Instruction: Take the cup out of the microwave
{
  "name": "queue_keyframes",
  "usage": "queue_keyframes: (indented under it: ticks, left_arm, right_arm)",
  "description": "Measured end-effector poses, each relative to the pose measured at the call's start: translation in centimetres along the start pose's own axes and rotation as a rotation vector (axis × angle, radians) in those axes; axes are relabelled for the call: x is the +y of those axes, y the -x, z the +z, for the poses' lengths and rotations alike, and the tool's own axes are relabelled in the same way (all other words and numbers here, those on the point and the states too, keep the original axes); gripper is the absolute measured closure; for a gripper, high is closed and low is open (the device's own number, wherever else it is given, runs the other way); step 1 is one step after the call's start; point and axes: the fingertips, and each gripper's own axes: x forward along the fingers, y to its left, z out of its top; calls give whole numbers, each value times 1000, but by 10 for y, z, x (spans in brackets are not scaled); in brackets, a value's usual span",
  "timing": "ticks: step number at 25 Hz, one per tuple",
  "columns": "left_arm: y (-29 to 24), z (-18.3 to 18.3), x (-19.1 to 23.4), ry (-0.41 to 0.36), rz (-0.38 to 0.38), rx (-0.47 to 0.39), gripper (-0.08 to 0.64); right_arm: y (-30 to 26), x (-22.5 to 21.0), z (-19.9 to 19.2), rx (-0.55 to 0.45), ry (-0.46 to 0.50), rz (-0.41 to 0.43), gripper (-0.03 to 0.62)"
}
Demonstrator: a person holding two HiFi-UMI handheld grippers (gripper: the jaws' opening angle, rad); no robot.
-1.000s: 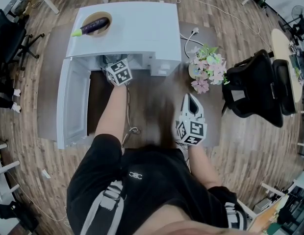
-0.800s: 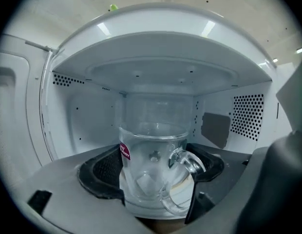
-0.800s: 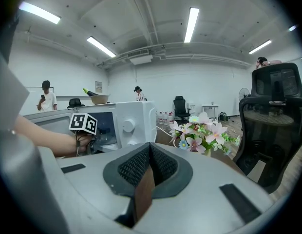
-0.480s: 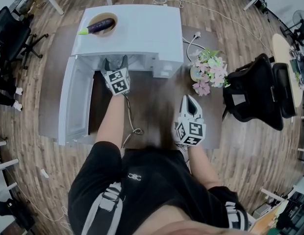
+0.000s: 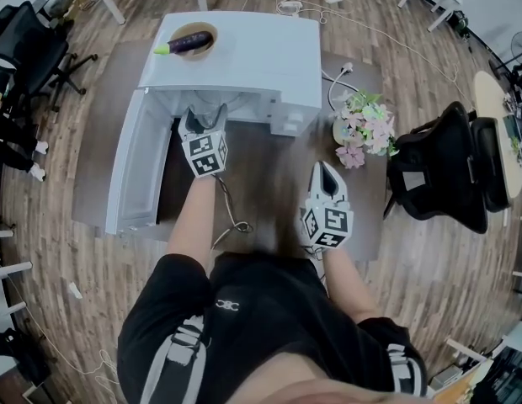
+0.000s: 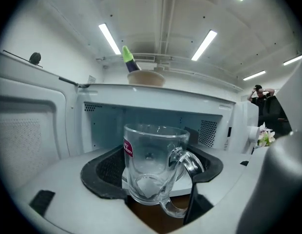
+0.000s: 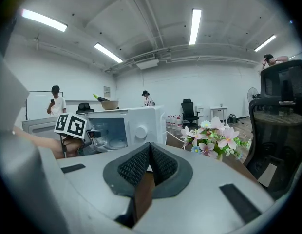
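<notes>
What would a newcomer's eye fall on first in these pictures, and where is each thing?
A clear glass mug, gripped between the left gripper's jaws, hangs at the mouth of the open white microwave. On the microwave's top an eggplant lies in a bowl; pink flowers stand to its right.

Support surface: a dark brown rectangular table (image 5: 366,213), standing on wood-plank flooring (image 5: 76,259).

Resting directly on it:
- A white box-shaped microwave (image 5: 244,57) at the far side, with its door (image 5: 139,171) swung open to the left.
- A bunch of pink and white flowers (image 5: 362,129) near the microwave's right side.
- A white cable (image 5: 328,81) lying between the two.
</notes>
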Motion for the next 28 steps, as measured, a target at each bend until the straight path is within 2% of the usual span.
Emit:
queue_keyframes:
  ticks: [12,17,22,28]
  left_arm:
    - [111,57,-34,-91,-91,-41,189]
    - [153,76,-60,-106,-148,-67,189]
    - [182,78,-86,-104,-196,-76,189]
    - [187,64,-100,-118,-222,-51,190]
  right_arm:
    - [17,13,65,-172,8,47,592]
    - [25,11,82,-207,3,73,592]
    - [28,6,91,-217,25,75,592]
    - [30,5,89,-211,39,83,592]
